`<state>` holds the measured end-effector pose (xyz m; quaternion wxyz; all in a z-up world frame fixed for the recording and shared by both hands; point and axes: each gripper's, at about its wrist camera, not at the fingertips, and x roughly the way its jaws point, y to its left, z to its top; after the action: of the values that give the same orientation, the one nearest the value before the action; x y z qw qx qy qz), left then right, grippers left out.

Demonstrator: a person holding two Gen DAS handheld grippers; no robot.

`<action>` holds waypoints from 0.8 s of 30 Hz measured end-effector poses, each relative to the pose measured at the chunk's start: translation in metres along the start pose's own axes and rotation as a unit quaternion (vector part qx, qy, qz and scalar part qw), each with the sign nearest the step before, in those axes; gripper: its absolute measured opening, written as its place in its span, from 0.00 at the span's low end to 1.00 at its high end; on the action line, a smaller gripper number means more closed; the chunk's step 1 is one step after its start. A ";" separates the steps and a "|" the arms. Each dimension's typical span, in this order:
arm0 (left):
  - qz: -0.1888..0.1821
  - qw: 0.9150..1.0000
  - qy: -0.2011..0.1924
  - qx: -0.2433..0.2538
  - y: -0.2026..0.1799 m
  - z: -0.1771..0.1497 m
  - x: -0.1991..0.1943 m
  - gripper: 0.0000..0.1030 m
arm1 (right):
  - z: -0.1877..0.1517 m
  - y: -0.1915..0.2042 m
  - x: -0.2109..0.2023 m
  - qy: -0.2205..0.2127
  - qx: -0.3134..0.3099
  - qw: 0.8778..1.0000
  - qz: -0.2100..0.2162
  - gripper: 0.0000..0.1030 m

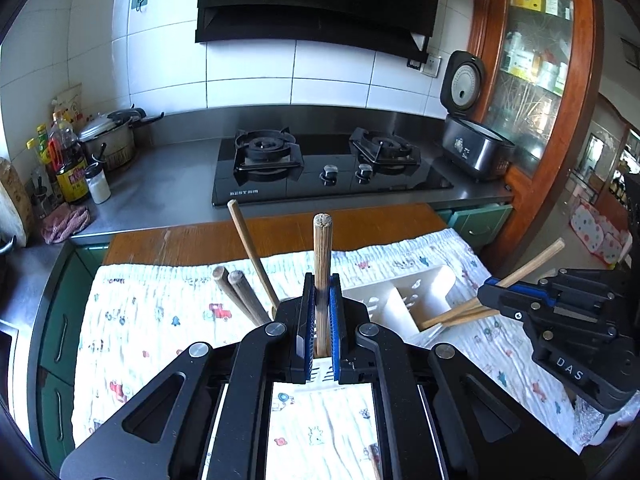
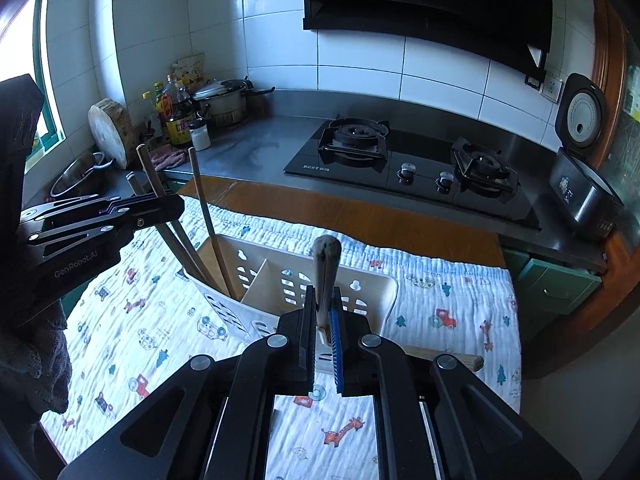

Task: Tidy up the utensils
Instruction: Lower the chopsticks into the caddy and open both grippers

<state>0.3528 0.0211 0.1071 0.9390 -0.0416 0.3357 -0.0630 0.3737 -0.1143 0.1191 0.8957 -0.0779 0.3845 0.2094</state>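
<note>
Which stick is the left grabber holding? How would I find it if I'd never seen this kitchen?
Find the table with the cartoon-print cloth in front of the black stove. On it stands a white holder with holes, split into compartments. The left gripper is shut on an upright bamboo chopstick over the holder; the other sticks nearby lean sideways and are not gripped.

chopsticks [image 1: 322, 276]: 6 | caddy [image 2: 320, 276]: 1 | burners [image 1: 266, 148]: 2 | knobs [image 1: 330, 171]: 2
</note>
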 end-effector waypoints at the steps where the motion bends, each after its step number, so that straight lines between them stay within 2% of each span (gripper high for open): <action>1: -0.001 1.000 0.002 -0.001 0.001 -0.001 0.001 0.05 | 0.000 -0.001 0.001 0.001 0.000 1.000 0.000 0.06; 11: -0.006 1.000 0.004 -0.013 0.006 -0.005 0.004 0.10 | -0.003 -0.001 0.001 -0.001 0.002 1.000 -0.002 0.08; 14: -0.007 1.000 -0.004 -0.016 0.007 -0.005 -0.002 0.24 | -0.002 -0.001 -0.004 -0.010 -0.001 1.000 -0.008 0.15; 19: -0.009 1.000 -0.018 -0.017 0.003 -0.006 -0.016 0.33 | -0.002 -0.001 -0.020 -0.026 0.000 1.000 -0.014 0.27; 24: -0.007 0.999 -0.031 -0.014 -0.004 -0.014 -0.036 0.51 | -0.008 -0.001 -0.044 -0.048 -0.003 0.999 -0.021 0.39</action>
<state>0.3162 0.0224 0.1196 0.9479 -0.0588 0.3066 -0.0633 0.3412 -0.1315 0.1454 0.9172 -0.0783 0.3388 0.1947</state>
